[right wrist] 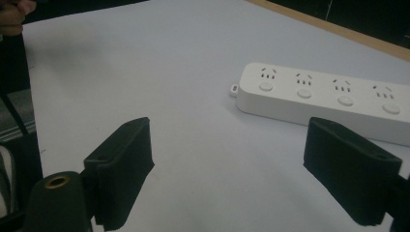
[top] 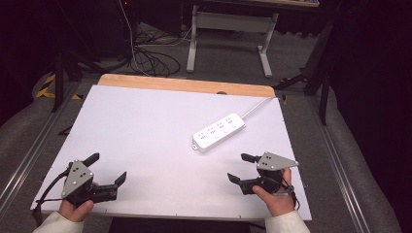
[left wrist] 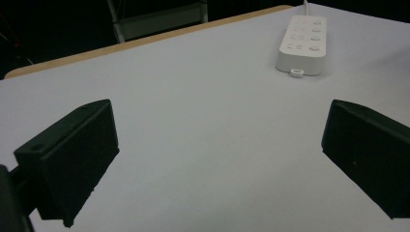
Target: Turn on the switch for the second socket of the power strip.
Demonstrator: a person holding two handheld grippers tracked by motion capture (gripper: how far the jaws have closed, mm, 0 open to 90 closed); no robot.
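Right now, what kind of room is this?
Probably a lab or workshop for recording tasks. A white board covers a wooden table, loose cables lie on grey carpet, and a person holds a hand-held gripper near a power strip.

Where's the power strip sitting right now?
In the high view the power strip lies diagonally on the white board's right half, just beyond the open right gripper, its cord running toward the far edge.
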